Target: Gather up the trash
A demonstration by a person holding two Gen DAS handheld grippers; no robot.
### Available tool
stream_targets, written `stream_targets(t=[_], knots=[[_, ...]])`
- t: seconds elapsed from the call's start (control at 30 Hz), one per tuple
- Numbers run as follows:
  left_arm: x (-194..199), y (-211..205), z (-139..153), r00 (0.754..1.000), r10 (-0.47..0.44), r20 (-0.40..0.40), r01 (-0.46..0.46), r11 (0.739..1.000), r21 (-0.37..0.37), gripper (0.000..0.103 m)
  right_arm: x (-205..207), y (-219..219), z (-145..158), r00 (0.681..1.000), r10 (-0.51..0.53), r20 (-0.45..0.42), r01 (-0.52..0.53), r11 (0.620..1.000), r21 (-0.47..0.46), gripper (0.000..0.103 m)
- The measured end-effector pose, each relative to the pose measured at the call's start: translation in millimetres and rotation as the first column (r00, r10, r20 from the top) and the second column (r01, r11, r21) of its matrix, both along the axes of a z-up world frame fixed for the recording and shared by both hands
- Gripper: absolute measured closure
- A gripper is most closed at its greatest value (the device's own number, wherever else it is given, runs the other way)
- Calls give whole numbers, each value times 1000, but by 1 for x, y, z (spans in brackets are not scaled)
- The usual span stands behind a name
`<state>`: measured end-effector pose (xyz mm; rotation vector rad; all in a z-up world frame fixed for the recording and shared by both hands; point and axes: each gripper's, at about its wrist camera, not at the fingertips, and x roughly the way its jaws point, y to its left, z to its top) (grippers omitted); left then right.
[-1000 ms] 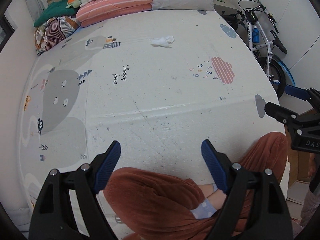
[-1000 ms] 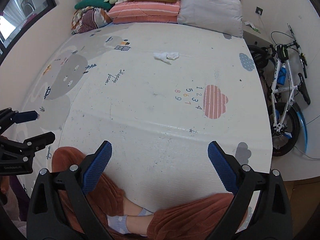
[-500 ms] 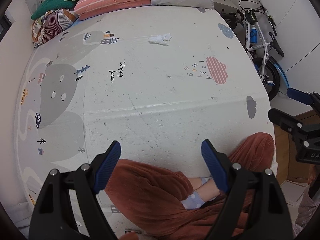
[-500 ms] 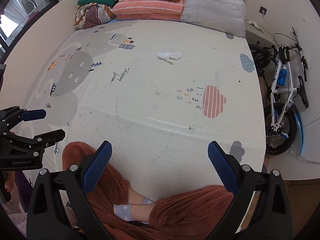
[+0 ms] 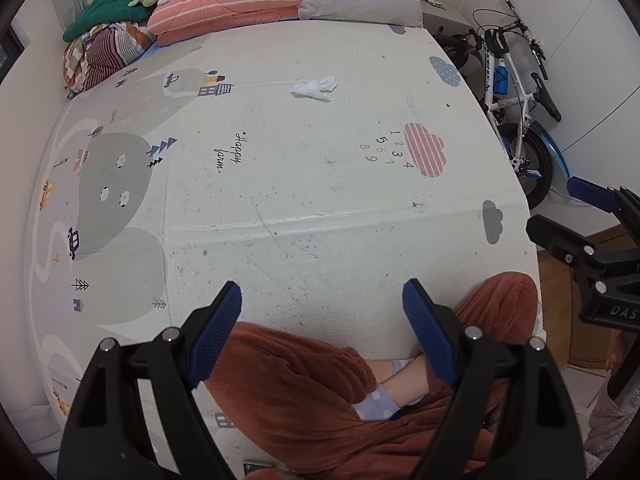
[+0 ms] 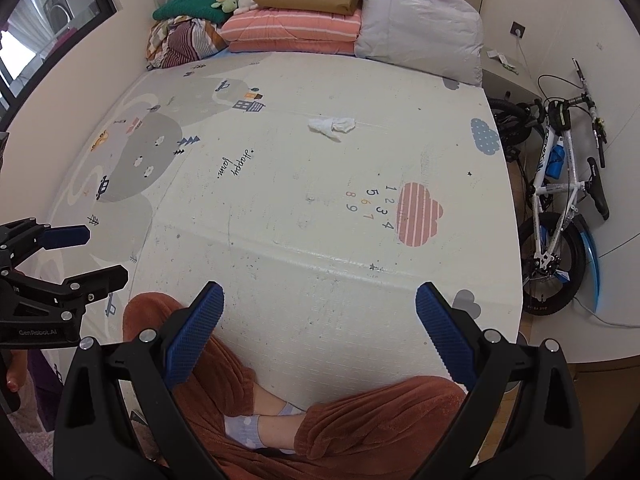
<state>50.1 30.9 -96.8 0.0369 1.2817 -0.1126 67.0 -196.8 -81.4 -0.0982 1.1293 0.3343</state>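
A crumpled white tissue (image 5: 315, 88) (image 6: 332, 125) lies on the far half of a printed play mat (image 5: 304, 184) (image 6: 280, 208). My left gripper (image 5: 322, 312) is open and empty, held above a seated person's crossed legs, well short of the tissue. My right gripper (image 6: 320, 320) is also open with nothing between its blue pads, likewise far from the tissue. Each gripper shows at the edge of the other's view: the right gripper (image 5: 560, 216) and the left gripper (image 6: 100, 256).
The person's legs in rust-brown trousers (image 5: 304, 376) (image 6: 360, 420) fill the near side. Folded bedding and pillows (image 5: 240, 4) (image 6: 304, 20) line the far wall. A white bicycle (image 5: 516, 104) (image 6: 560, 200) leans off the mat's right edge. A window (image 6: 36, 16) is at left.
Both cameras have tilted or risen slightly, so the mat and tissue sit a little lower in frame. Both grippers stay open and empty.
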Motion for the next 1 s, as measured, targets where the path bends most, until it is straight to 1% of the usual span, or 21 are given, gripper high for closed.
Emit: stream_targets(t=[0.27,0.53,1.0], knots=[[-6,-4,6,999,-11,30,11,1000,2,21,-4,2,5,1000,6,17,-6,1000,5,10],[-9,-6,8,999,-16,38,16,1000,-6,20,-9,3,9,999,4,34,-5,1000,10,10],[-13,-8,8,999,-27,38,28,1000,-11,20,-14,3,10,999,0,32,-1,1000,18,10]])
